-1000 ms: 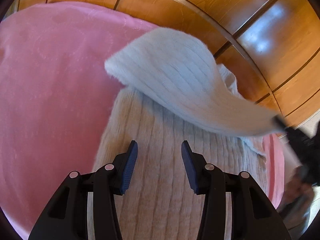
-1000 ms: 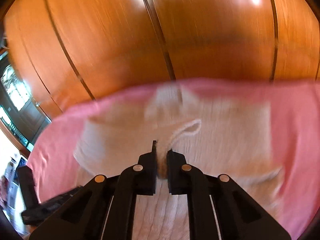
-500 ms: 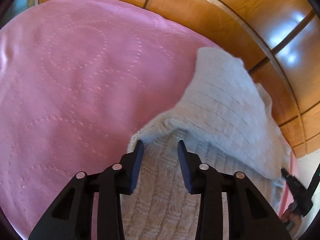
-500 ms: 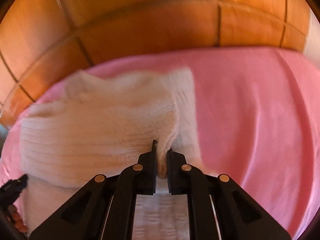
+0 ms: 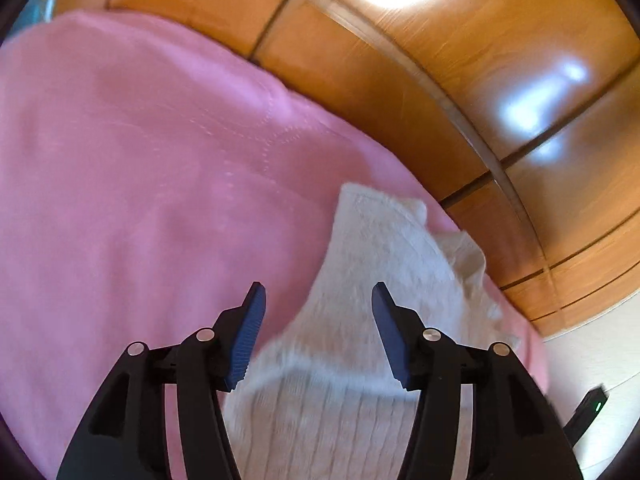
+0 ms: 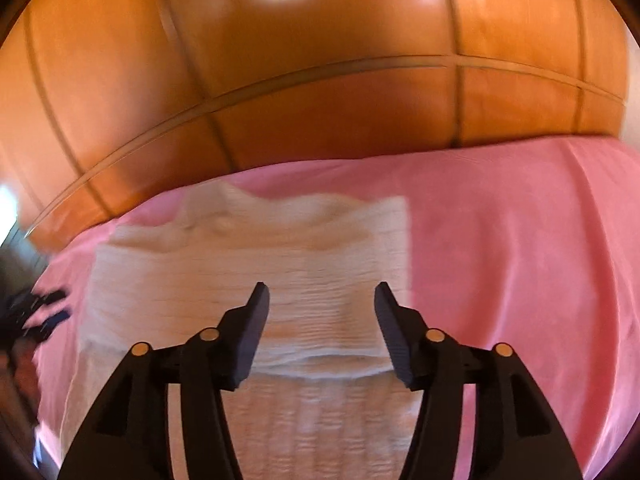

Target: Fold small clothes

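A cream ribbed knit garment [image 5: 372,280] lies on the pink quilted cover [image 5: 140,200], with one part folded over onto the rest. My left gripper [image 5: 318,336] is open and empty, just above the garment's folded left edge. In the right wrist view the same garment [image 6: 256,264] lies flat with the folded layer's edge [image 6: 320,364] right in front of my right gripper [image 6: 320,332], which is open and empty above it. The left gripper [image 6: 40,312] shows blurred at the far left of the right wrist view.
A glossy wooden panelled wall [image 5: 440,80] runs along the far side of the pink cover and also fills the top of the right wrist view [image 6: 320,100]. A dark device [image 5: 588,412] shows at the lower right of the left wrist view.
My right gripper has let go of the garment's edge and opened; the folded layer now lies flat. My left gripper has opened wider and shifted along the garment's left edge.
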Demonstrator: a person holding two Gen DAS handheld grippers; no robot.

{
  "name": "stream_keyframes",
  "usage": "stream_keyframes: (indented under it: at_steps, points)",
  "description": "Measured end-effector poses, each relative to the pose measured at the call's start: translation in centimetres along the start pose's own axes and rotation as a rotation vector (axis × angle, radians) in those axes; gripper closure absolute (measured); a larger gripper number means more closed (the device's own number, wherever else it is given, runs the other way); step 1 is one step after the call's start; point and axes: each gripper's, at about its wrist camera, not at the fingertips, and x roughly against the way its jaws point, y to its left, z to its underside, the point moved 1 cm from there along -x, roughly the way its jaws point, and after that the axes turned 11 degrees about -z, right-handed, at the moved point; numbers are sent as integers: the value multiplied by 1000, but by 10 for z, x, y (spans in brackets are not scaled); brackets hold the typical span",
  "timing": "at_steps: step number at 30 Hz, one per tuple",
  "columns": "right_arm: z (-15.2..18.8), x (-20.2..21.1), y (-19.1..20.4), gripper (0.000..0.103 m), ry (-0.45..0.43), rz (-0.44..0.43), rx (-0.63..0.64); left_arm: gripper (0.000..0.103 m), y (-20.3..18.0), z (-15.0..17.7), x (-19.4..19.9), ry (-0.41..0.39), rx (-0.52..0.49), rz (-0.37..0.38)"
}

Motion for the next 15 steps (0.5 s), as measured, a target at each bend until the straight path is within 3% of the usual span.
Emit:
stream_keyframes:
  at_steps: [3, 6, 11, 12, 13, 15]
  points:
    - [1, -15, 14, 46, 37, -14, 57, 49, 2, -18, -28, 82, 27, 105]
    - [3, -31, 13, 46, 66, -3, 70, 37, -2, -30, -46, 120, 22, 197]
    - [1, -43, 2, 46, 74, -6, 29, 37, -10, -43, -70, 171, 14, 282]
    - [1, -46, -1, 46, 77, -2, 21, 39, -12, -43, -74, 189, 14, 333]
    - [1, -50, -2, 46, 80, 2, 17, 55, -14, -42, -76, 201, 7, 360]
    - [1, -54, -5, 46, 84, 8, 8, 74, -21, -38, -68, 164, -50, 358]
